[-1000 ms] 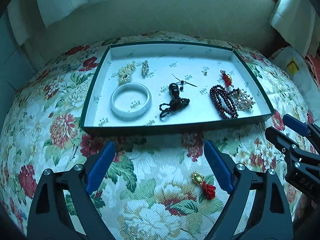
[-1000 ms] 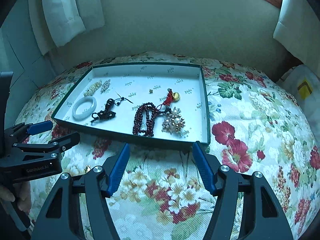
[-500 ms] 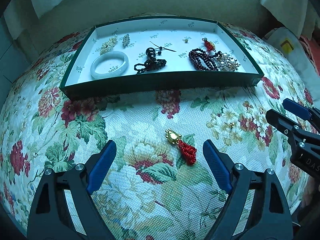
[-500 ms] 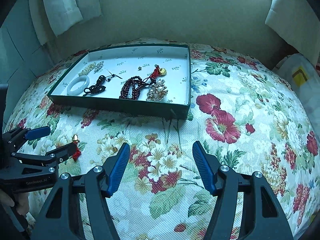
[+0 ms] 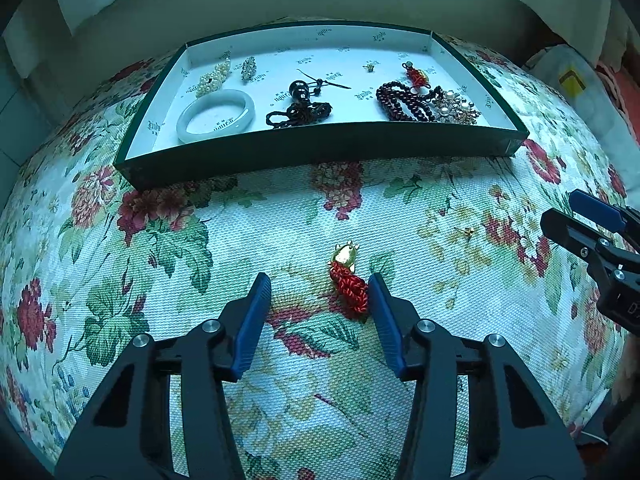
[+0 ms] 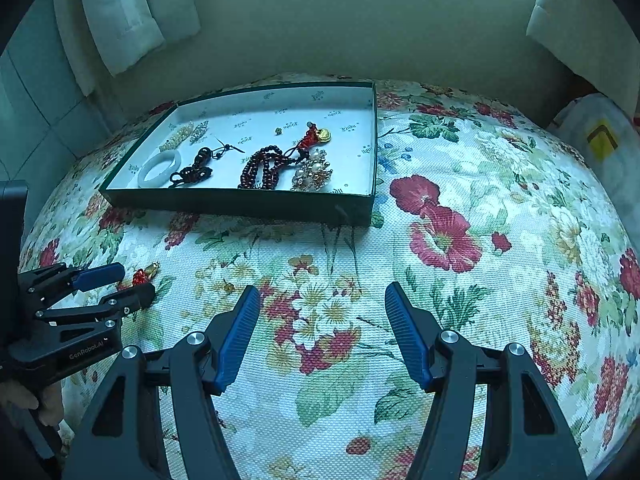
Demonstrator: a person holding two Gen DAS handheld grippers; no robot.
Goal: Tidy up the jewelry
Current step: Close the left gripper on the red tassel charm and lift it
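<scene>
Your left gripper [image 5: 318, 286] sits low in the left wrist view with its blue jaws partway in, having just been closing. The gold charm with a red knotted tassel [image 5: 347, 276] lies on the floral cloth [image 5: 240, 240] between them. The tassel's lower end is right against the right-hand pad [image 5: 382, 312], while the other pad stands clear of it, so nothing is clamped yet (though contact on that one side looks likely, the angle makes it hard to be sure).

A tiny gold stud [image 5: 464, 231] lies on the cloth to the right of centre, near the tip of your right gripper [image 6: 320, 300]. In its own view that gripper's jaws are spread wide over bare cloth and empty.

The green tray [image 5: 320, 148] fills the upper middle, holding a pale bangle [image 5: 216, 115], a dark cord pendant [image 5: 300, 110], dark red beads [image 5: 400, 98] and a pearl cluster [image 5: 456, 106].
</scene>
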